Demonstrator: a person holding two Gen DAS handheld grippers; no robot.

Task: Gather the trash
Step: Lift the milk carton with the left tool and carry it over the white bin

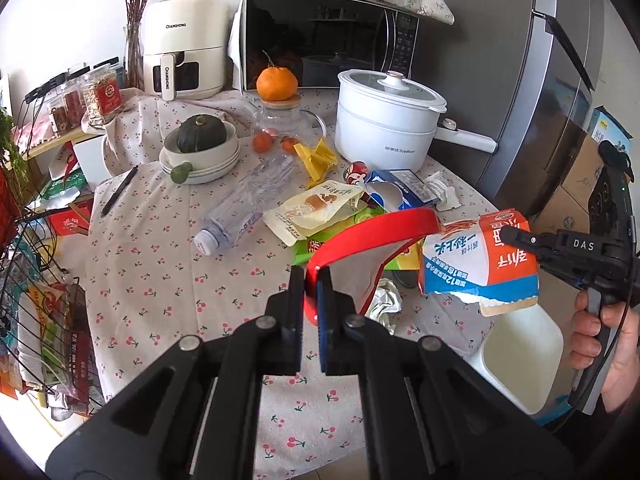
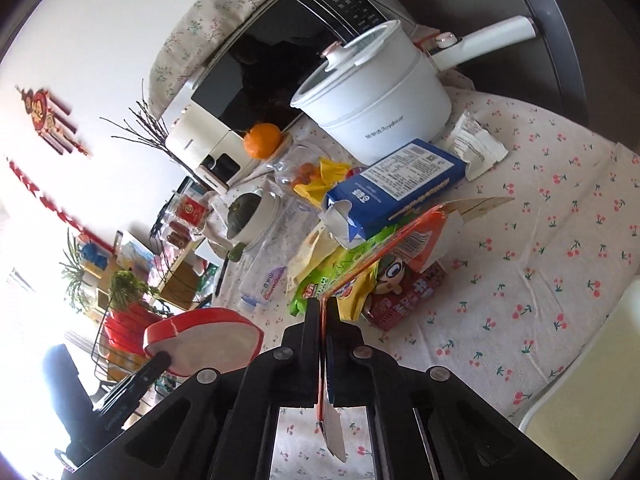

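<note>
So the left gripper (image 1: 311, 280) is clamping down on the red rim of a bag (image 1: 372, 236), holding it up over the cherry-print tablecloth (image 1: 160, 264). The right gripper (image 2: 323, 312) is pinching a torn orange and blue carton (image 1: 480, 256), lifted off the table right beside the bag's mouth. More wrappers (image 1: 316, 208) and a squashed bottle (image 1: 244, 212) are lying behind it.

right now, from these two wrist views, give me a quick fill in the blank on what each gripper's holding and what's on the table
1. The left gripper is shut on the rim of a ____ bag.
2. The right gripper is shut on a torn orange, white and blue ____.
3. An orange sits on the lid of a glass ____.

Missing words: red; carton; jar
</note>
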